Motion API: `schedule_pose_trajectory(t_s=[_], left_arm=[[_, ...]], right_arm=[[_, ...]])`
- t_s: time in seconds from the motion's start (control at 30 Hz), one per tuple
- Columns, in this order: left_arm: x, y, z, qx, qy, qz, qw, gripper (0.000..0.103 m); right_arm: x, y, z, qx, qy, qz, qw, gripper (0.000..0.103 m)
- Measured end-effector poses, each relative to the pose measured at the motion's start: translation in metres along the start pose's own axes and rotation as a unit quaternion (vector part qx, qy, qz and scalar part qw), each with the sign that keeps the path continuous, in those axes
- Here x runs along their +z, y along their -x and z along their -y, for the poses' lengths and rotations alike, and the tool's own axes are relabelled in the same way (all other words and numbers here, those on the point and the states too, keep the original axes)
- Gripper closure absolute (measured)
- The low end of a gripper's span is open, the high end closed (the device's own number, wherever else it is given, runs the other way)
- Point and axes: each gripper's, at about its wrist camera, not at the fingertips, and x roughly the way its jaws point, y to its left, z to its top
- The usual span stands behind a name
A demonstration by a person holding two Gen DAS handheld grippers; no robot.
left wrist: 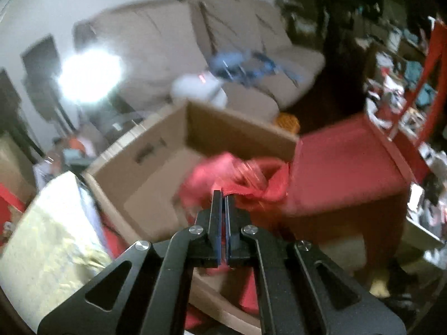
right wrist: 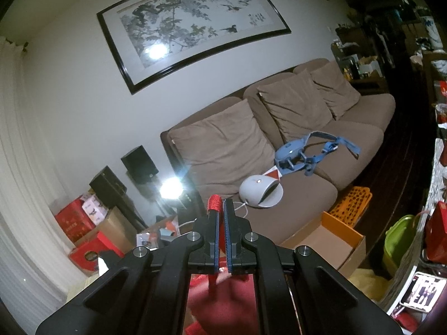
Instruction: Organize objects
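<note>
- A crumpled red fabric bundle with glossy folds (left wrist: 240,178) hangs just ahead of the left gripper (left wrist: 222,195), over the open brown cardboard box (left wrist: 156,173) and against the side of a red rectangular box (left wrist: 343,167).
- The left gripper's black jaws stand pressed together, and a flat red edge of the bundle meets their tips; the picture is blurred, so it seems pinched there, though that is not certain.
- In the right wrist view, the right gripper (right wrist: 220,203) is closed on a thin red cord with a wound red thread end (right wrist: 214,203), which sticks up past the fingertips and drops down between the jaws towards a red surface (right wrist: 223,301) below.
- To the left of the cardboard box lies a pale yellow-white padded parcel (left wrist: 53,240).
- Behind the boxes stands a long brown fabric sofa with loose back cushions (right wrist: 279,128).
- On the sofa seat rest a grey rounded headset-like device (right wrist: 259,189) and, just beside it, a blue strapped harness (right wrist: 304,153).
- An orange perforated plastic crate (right wrist: 353,203) sits on the floor at the sofa's front edge, with an orange-lined open carton (right wrist: 329,240) near it.
- A lime green plastic tub (right wrist: 399,240) stands at the right edge.
- A black-framed ink painting of branches and birds (right wrist: 190,33) hangs on the white wall above the sofa.
- Two black speaker boxes (right wrist: 139,164) and several red gift cartons (right wrist: 75,220) crowd the floor left of the sofa.
</note>
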Motion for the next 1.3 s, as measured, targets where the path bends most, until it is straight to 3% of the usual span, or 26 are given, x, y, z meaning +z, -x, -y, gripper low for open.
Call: schedule_pose_trajectory(t_s=[0.1, 0.3, 0.47, 0.63, 0.73, 0.93, 1.07, 1.2, 1.23, 1.3], left_arm=[[0.006, 0.007, 0.001, 0.008, -0.022, 0.005, 0.9997, 0.101], [-0.008, -0.007, 0.018, -0.013, -0.074, -0.046, 0.9961, 0.097], [-0.020, -0.016, 0.032, -0.019, -0.079, -0.062, 0.9948, 0.095], [-0.025, -0.029, 0.040, -0.028, -0.091, -0.090, 0.9913, 0.073], [-0.027, -0.033, 0.047, -0.028, -0.097, -0.093, 0.9905, 0.066], [-0.027, -0.038, 0.051, -0.017, -0.095, -0.091, 0.9911, 0.064], [-0.026, -0.044, 0.051, -0.013, -0.087, -0.088, 0.9923, 0.066], [-0.026, -0.046, 0.046, -0.027, -0.058, -0.088, 0.9941, 0.097], [-0.025, -0.045, 0.045, -0.027, -0.054, -0.082, 0.9948, 0.101], [-0.022, -0.035, 0.039, -0.027, -0.036, -0.050, 0.9977, 0.102]], right_arm=[[0.000, -0.001, -0.001, -0.001, 0.000, -0.004, 1.000, 0.100], [0.000, -0.003, -0.004, -0.001, 0.004, -0.011, 1.000, 0.100], [0.001, -0.006, -0.005, -0.001, 0.005, -0.014, 1.000, 0.100], [0.000, -0.008, -0.005, 0.000, 0.006, -0.017, 1.000, 0.099], [-0.001, -0.012, -0.006, -0.001, 0.013, -0.027, 1.000, 0.099], [-0.011, -0.037, -0.011, -0.010, 0.039, -0.085, 0.996, 0.099], [-0.020, -0.047, -0.016, -0.008, 0.055, -0.113, 0.992, 0.099], [-0.030, -0.058, -0.016, -0.007, 0.063, -0.150, 0.987, 0.099], [-0.032, -0.060, -0.016, -0.011, 0.065, -0.156, 0.986, 0.099], [-0.035, -0.063, -0.016, -0.019, 0.070, -0.166, 0.984, 0.099]])
